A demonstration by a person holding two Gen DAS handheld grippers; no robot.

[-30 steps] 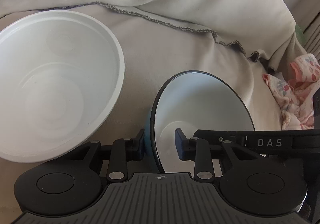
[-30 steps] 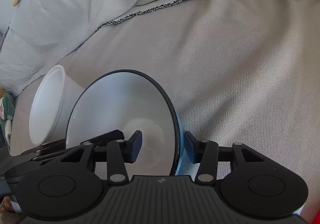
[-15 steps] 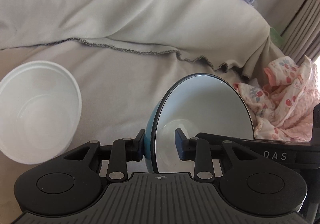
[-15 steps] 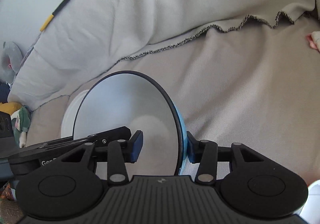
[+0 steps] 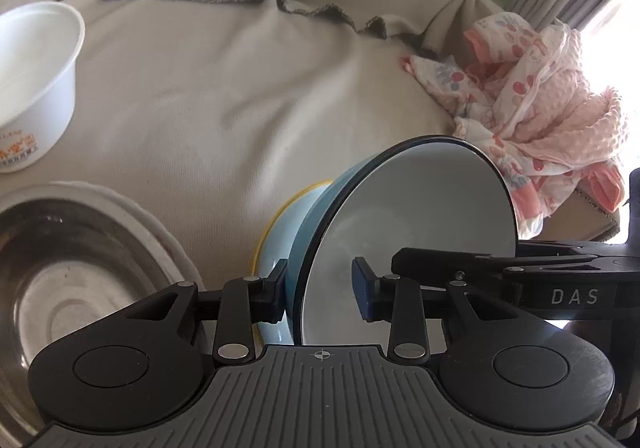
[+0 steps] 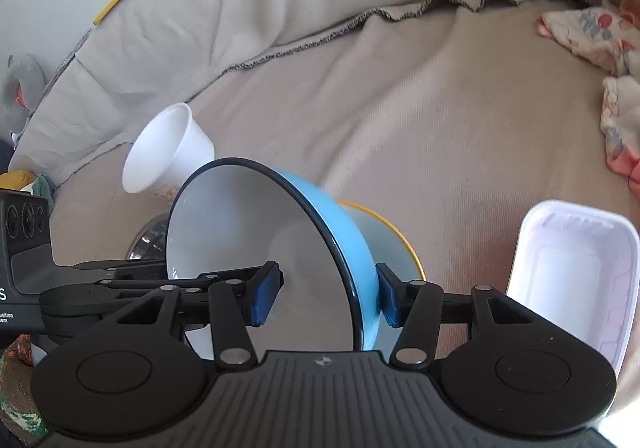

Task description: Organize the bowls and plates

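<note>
A: Where is the bowl, and who has it?

B: The sky-blue enamel bowl with a dark rim and white inside (image 5: 408, 228) sits tilted in a pale-blue bowl with a yellow rim (image 5: 280, 240), on the beige fabric cover (image 5: 240, 87). Its wall stands between the jaws of both grippers. The left gripper (image 5: 320, 294) and the right gripper (image 6: 326, 296) have both just been opening. Each outer pad is at the blue wall, and each inner pad stands clear inside the bowl. So neither is clamping it.

A: How should the release be finished?

B: I'd open wider until the outer pads are off too. Then lift each gripper back along its own fingers, so the rim isn't hooked. The bowl leans, and on soft fabric a nudge could tip the pair, so go slowly.

A: Is there room to back out?

B: In the left view, a round stainless-steel bowl (image 5: 80, 268) lies close at 8 o'clock. A white plastic tub with orange print (image 5: 36, 87) is well apart at 10, and crumpled pink patterned cloth (image 5: 540, 107) is at 1. In the right view, a white rectangular plastic tray (image 6: 568, 268) is near at 3. Up and back looks like the clear way out.
</note>
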